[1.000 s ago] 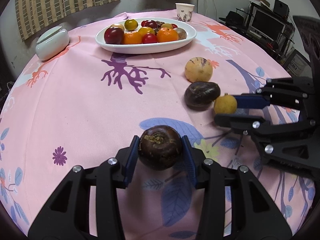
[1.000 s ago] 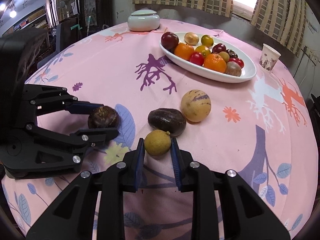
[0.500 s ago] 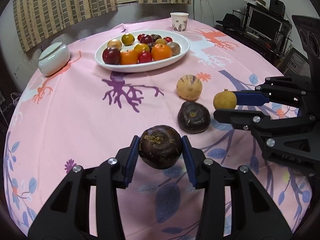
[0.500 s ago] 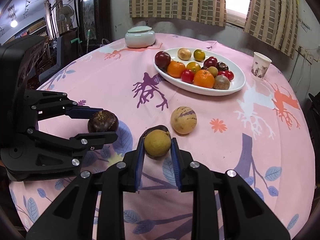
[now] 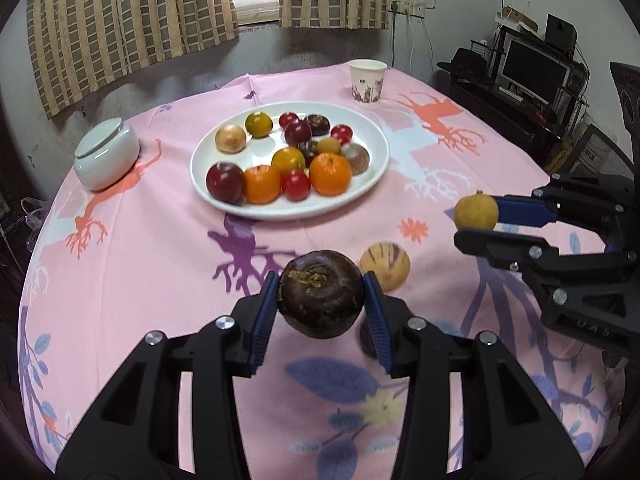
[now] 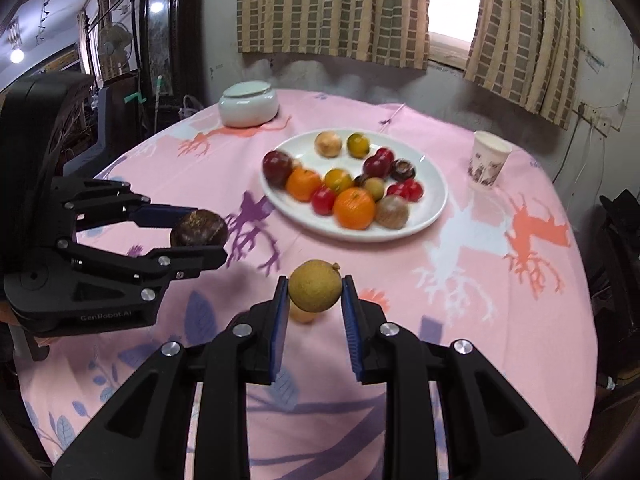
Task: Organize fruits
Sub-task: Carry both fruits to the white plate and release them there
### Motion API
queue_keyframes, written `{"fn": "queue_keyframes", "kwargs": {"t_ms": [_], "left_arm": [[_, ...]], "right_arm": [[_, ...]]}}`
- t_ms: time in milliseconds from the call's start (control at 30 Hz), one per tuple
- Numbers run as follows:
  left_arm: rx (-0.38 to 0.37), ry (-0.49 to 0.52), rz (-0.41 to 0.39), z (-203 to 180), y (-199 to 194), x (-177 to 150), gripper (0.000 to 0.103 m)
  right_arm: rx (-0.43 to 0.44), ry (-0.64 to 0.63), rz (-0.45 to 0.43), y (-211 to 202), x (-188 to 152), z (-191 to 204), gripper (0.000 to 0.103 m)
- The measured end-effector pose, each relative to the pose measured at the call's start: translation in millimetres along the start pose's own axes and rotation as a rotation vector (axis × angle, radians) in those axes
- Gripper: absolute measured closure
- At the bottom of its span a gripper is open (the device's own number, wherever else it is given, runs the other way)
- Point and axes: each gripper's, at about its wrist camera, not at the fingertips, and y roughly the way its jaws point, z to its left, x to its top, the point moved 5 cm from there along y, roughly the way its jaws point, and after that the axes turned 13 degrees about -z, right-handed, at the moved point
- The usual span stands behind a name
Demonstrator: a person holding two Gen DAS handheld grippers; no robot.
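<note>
My left gripper (image 5: 321, 306) is shut on a dark purple round fruit (image 5: 321, 294) and holds it above the pink tablecloth; it also shows in the right wrist view (image 6: 199, 227). My right gripper (image 6: 315, 298) is shut on a small yellow-brown fruit (image 6: 315, 291), also lifted, seen in the left wrist view (image 5: 476, 211). A white oval plate (image 5: 372, 176) with several fruits lies beyond both grippers. A striped yellow fruit (image 5: 385, 266) lies on the cloth. Another dark fruit (image 5: 366, 338) is mostly hidden behind my left finger.
A white lidded jar (image 5: 107, 157) stands left of the plate. A paper cup (image 5: 367, 81) stands at the far right of the plate. The round table drops away at its edges; a monitor and shelves (image 5: 534, 68) stand to the right.
Both grippers have risen and moved toward the plate with their fruits. The striped fruit and the dark fruit on the cloth now lie under and behind the grippers.
</note>
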Motion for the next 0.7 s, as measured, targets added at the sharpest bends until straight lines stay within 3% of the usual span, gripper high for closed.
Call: {"fn": "queue_keyframes", "kwargs": {"t_ms": [367, 700], "left_arm": [[0.033, -0.049, -0.043, 25.5, 41.3, 50.2, 0.060], [0.089, -0.088, -0.038, 47.3, 89.6, 70.5, 0.060]], "right_arm": [[-0.040, 0.009, -0.047, 48.5, 39.2, -34.1, 0.077], [-0.064, 0.078, -0.022, 103.2, 40.0, -60.1, 0.077]]}}
